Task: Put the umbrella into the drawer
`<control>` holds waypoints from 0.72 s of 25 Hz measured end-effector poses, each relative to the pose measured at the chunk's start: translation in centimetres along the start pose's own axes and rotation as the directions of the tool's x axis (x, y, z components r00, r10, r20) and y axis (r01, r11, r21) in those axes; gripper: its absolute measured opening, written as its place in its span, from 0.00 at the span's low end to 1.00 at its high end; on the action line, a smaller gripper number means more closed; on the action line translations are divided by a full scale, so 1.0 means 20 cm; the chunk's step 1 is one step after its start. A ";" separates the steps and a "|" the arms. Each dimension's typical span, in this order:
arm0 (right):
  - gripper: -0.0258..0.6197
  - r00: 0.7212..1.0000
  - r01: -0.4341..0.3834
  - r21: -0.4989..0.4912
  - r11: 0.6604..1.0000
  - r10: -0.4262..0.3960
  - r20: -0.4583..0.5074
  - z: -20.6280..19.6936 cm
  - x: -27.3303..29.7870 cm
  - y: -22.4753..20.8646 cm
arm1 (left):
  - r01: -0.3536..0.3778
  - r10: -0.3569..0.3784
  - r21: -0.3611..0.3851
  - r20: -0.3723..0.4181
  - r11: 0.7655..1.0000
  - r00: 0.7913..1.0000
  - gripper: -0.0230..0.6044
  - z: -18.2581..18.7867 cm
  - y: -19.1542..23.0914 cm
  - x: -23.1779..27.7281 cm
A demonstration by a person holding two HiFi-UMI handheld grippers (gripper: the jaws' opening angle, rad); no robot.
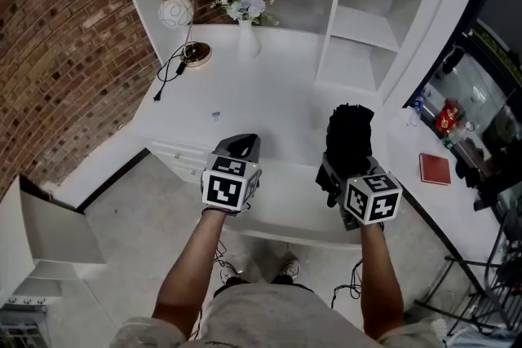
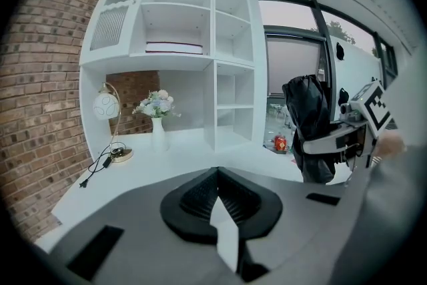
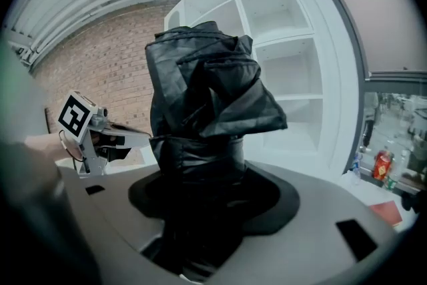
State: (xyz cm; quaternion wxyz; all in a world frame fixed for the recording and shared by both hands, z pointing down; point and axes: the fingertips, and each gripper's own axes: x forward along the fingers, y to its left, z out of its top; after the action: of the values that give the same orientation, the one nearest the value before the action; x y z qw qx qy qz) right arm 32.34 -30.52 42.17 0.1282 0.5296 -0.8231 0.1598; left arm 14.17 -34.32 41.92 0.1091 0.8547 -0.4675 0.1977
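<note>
Room: brick wall point(image 1: 57, 28) at the left, a white shelf unit point(image 1: 367, 20) at the back and right, windows seen past it in the left gripper view.
Surface: white point(image 1: 269, 94), curved along the wall, mostly bare in its middle.
Lamp: round white globe on a thin arched stem point(image 1: 177, 12), standing at the back left of the surface, with a dark cable point(image 1: 170, 73) trailing toward the front edge.
Vase: white, upright point(image 1: 247, 38), holding pale flowers, just right of the lamp.
Book: red point(image 1: 434, 169), flat on the right wing of the surface, well apart from both grippers.
Left hand-held gripper: point(image 2: 217, 183) held above the front edge of the surface, dark pads pressed together at the tips, nothing between them.
Right hand-held gripper: point(image 3: 200, 200) held level with the left one, to its right, pinching the umbrella low on its bundle.
Umbrella: black, folded and strapped point(image 1: 349, 130), its crumpled fabric standing out beyond the right jaws, held in the air above the surface and not touching it.
</note>
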 end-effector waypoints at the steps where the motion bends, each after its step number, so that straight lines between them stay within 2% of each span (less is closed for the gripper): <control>1: 0.43 1.000 -0.016 -0.014 1.000 0.015 -0.018 -0.01 0.01 0.01 | -0.003 0.003 -0.001 -0.002 1.000 1.000 0.03 -0.01 0.01 -0.01; 6: 0.43 0.987 -0.090 -0.088 0.992 0.078 -0.139 -0.13 0.09 0.07 | -0.021 0.020 -0.009 -0.024 1.000 1.000 0.03 -0.07 0.05 -0.02; 10: 0.43 0.964 -0.147 -0.133 0.980 0.112 -0.241 -0.24 0.17 0.12 | -0.036 0.035 -0.019 -0.039 0.999 0.999 0.03 -0.12 0.09 -0.05; 14: 0.43 0.920 -0.222 -0.188 0.957 0.142 -0.365 -0.37 0.23 0.18 | -0.055 0.052 -0.044 -0.053 0.998 0.997 0.03 -0.20 0.12 -0.07; 18: 0.43 0.864 -0.295 -0.208 0.933 0.167 -0.475 -0.48 0.28 0.23 | -0.072 0.068 -0.063 -0.069 0.995 0.995 0.03 -0.26 0.16 -0.08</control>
State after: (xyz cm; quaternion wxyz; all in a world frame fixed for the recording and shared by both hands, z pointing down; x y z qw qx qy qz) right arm 26.33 -29.59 52.61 0.3665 0.3520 -0.8429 0.1770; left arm 9.48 -32.81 45.86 0.1456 0.8266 -0.4996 0.2144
